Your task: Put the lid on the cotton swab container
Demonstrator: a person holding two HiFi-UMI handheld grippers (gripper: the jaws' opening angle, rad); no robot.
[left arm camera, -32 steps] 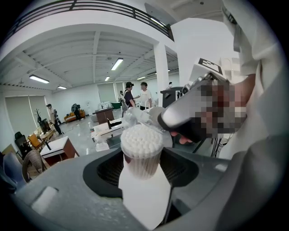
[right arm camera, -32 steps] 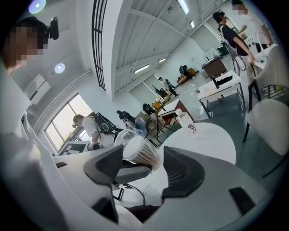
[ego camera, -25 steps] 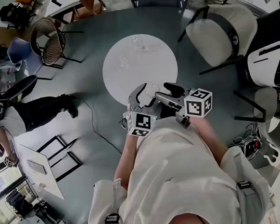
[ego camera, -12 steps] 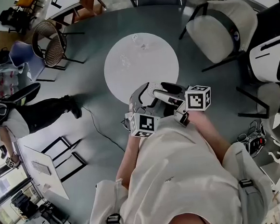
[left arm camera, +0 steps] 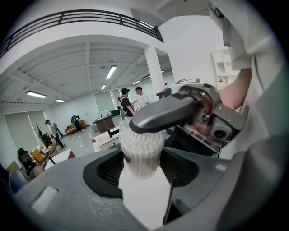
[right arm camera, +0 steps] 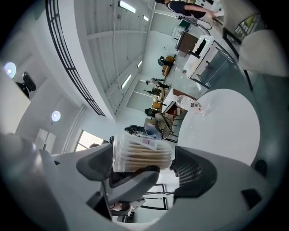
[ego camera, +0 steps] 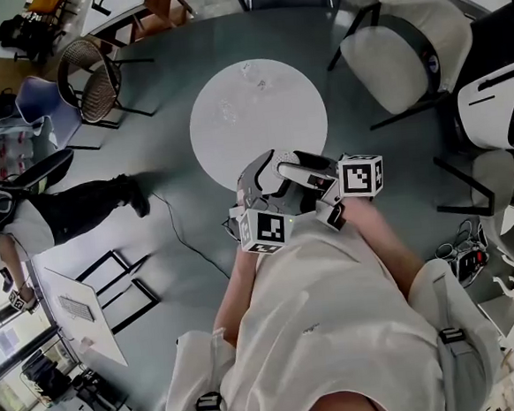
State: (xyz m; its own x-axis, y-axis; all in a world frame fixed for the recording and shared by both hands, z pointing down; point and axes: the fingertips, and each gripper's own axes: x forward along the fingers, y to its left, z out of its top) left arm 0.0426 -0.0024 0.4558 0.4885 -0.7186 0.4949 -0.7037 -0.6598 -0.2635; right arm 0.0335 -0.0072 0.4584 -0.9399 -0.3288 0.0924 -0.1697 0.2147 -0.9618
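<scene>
Right hand-held gripper (right arm camera: 142,170) sits rolled versus earlier frame, jaws just been opening, now wide around cotton swab container (right arm camera: 143,154). Left hand-held gripper (left arm camera: 143,182) clamps container, frame centre. Lid (right arm camera: 116,153) looks seated; task near done.

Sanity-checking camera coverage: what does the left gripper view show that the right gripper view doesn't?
Only left gripper view: the swab tips at the top of the cotton swab container, one jaw of the right gripper across them, and the person's forearm behind. Only right gripper view: the round white table, and the container sideways in frame between that gripper's own jaws, which have just been opening. Both: the container, gripped by the left gripper.
</scene>
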